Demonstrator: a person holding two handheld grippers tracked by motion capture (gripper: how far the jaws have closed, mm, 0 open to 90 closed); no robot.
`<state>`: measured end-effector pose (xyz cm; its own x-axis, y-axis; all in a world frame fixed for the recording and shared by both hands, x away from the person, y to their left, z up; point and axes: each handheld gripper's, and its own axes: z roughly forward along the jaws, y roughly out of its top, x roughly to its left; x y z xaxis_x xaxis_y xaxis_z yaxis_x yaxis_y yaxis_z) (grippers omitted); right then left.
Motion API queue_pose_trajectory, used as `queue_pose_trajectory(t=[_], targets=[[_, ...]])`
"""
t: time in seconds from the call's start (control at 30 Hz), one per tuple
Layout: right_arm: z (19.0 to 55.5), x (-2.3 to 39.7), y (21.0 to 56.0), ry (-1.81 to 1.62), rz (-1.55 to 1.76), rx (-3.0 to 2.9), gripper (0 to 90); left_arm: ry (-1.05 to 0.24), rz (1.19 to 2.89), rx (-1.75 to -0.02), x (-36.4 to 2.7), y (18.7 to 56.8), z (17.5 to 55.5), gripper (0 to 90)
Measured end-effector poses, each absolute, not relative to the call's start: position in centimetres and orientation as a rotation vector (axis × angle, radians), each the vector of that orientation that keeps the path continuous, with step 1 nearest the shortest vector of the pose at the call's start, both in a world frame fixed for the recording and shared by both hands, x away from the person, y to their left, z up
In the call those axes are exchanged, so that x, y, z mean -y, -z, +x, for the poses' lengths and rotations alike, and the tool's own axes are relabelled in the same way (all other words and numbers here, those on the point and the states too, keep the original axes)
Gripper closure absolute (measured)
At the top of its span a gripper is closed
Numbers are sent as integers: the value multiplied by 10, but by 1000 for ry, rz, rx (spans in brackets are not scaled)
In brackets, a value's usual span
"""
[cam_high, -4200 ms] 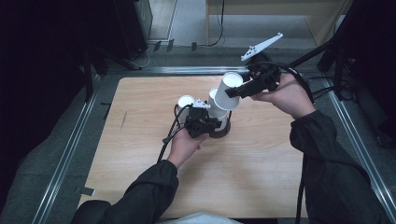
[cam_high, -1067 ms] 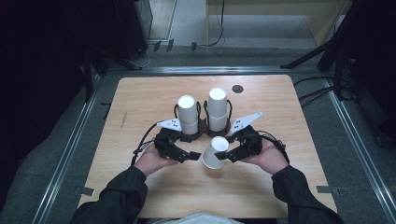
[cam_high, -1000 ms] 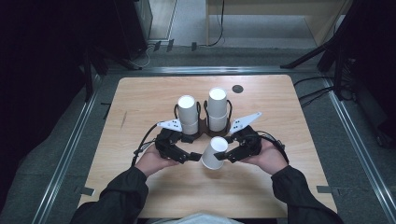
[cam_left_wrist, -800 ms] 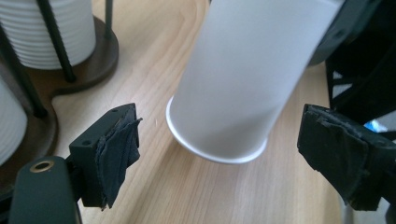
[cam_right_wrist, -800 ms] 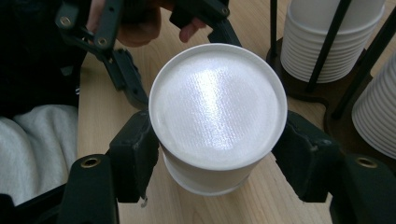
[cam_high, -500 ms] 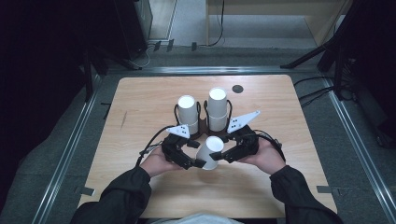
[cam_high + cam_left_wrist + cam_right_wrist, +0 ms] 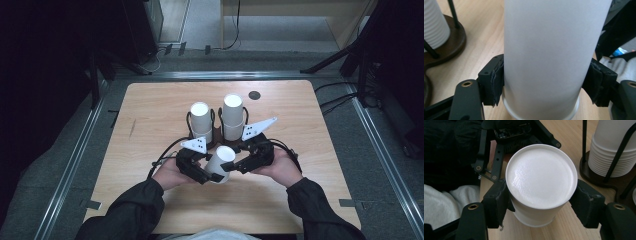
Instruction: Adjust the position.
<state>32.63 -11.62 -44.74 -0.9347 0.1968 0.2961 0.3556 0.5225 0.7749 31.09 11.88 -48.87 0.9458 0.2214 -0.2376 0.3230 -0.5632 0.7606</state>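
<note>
Both grippers are on one white paper cup (image 7: 220, 164) near the front of the wooden table (image 7: 150, 110), just ahead of the two hands. Left gripper (image 7: 204, 175) has its jaws either side of the cup's wall; they have just been closing, and in the left gripper view both pads (image 7: 498, 82) sit against the cup (image 7: 549, 57), so it grips. Right gripper (image 7: 239, 166) also clamps the cup: in the right gripper view its pads (image 7: 500, 202) squeeze the wall just below the flat closed end (image 7: 541, 176), which faces that camera. The cup lies tilted between them, that closed end up and toward the far side in the high view.

Hard to read: the cup's open mouth is out of sight in the high view, and in the left gripper view the top of the cup is cut off by the frame, with a rim showing at the bottom edge. The left gripper's body (image 7: 514, 132) shows behind the cup in the right gripper view.

Count: three white things standing out, one held cup and two stacks. Left stack (image 7: 201, 120) and right stack (image 7: 233, 116) each sit in a black wire holder (image 7: 189, 125) on a dark round base (image 7: 451, 42), just beyond the grippers. How many cups each stack holds cannot be told. One small dark disc (image 7: 254, 95) lies farther back on the table, well apart.
</note>
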Motion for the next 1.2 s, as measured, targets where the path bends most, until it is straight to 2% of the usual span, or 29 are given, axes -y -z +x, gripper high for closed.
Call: queue_pose_trajectory(t=[0.07, 0.23, 0.8, 1.2], targets=[[325, 117, 448, 1397, -428, 2604, 296, 159, 2197, -375, -121, 484, 313, 283], [323, 118, 449, 1410, -392, 2628, 250, 151, 2237, -369, -125, 478, 313, 285], [317, 122, 464, 1359, -441, 2699, 254, 106, 2413, -280, -123, 467, 325, 281], [313, 121, 472, 1312, -444, 2747, 255, 143, 2543, -238, -113, 476, 330, 281]])
